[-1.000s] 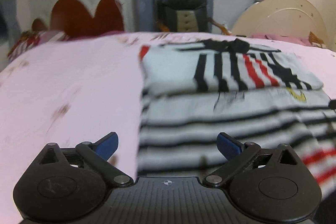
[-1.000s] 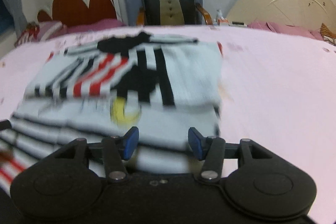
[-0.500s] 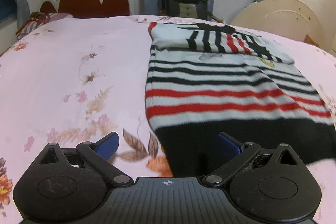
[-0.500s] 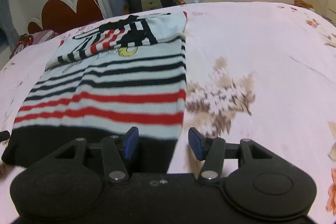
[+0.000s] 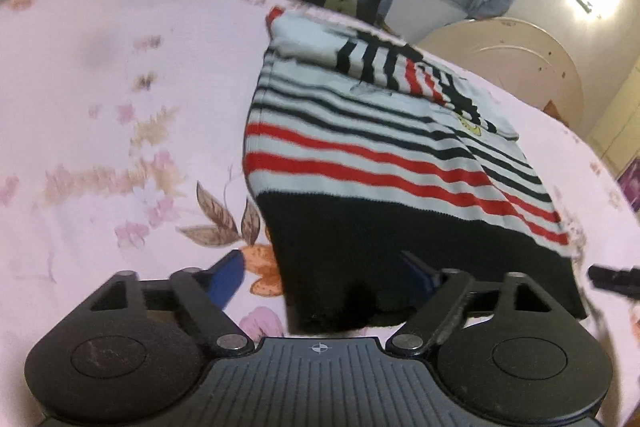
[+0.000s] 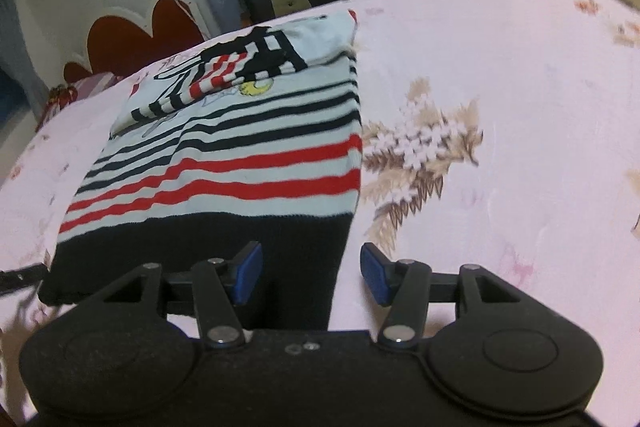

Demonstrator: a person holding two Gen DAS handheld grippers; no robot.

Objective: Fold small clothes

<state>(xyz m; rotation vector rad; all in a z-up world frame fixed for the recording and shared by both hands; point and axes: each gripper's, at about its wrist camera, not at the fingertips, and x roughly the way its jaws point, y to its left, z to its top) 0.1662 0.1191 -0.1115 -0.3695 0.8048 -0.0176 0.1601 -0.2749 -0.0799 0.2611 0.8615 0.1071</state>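
Lying flat on the pink floral bedsheet (image 5: 120, 115), the striped sweater (image 5: 372, 163) is being taken by its black hem (image 6: 200, 251), top already folded down. The left gripper (image 5: 320, 281), jaws just closing, and the right gripper (image 6: 312, 273) straddle the corners, ungripped. Clamping and lifting away seems next; bare sheet surrounds.
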